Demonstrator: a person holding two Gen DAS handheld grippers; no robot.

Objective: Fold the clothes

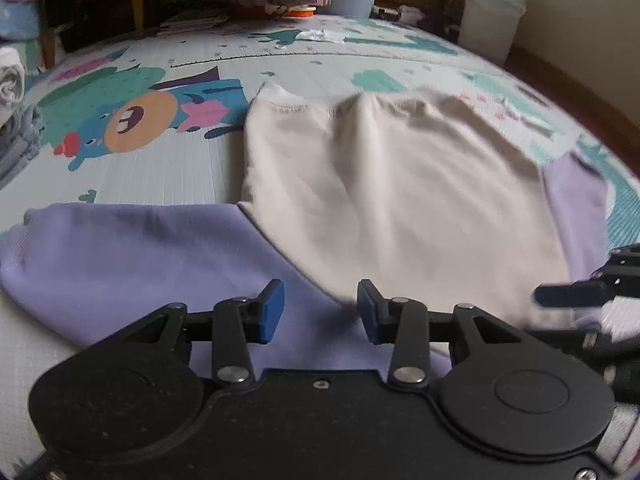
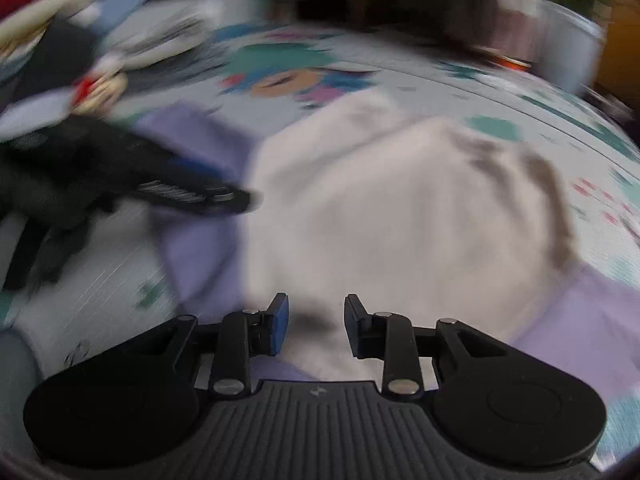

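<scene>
Colours and patterns around the sweatshirt

Sweatshirt point(image 1: 400, 184): beige body, lilac sleeves, white hem band. Beneath it, play mat point(image 1: 160, 172): pale grey-green, printed with teal, blue, orange and pink cartoon figures. Grippers nearest the camera are noted as black with blue pads point(image 1: 272, 312).

Left hand-held gripper point(image 1: 320, 312): matte black body, silver screws, blue pads. Right hand-held gripper point(image 2: 316, 326): black, ribbed grey centre plate.
</scene>
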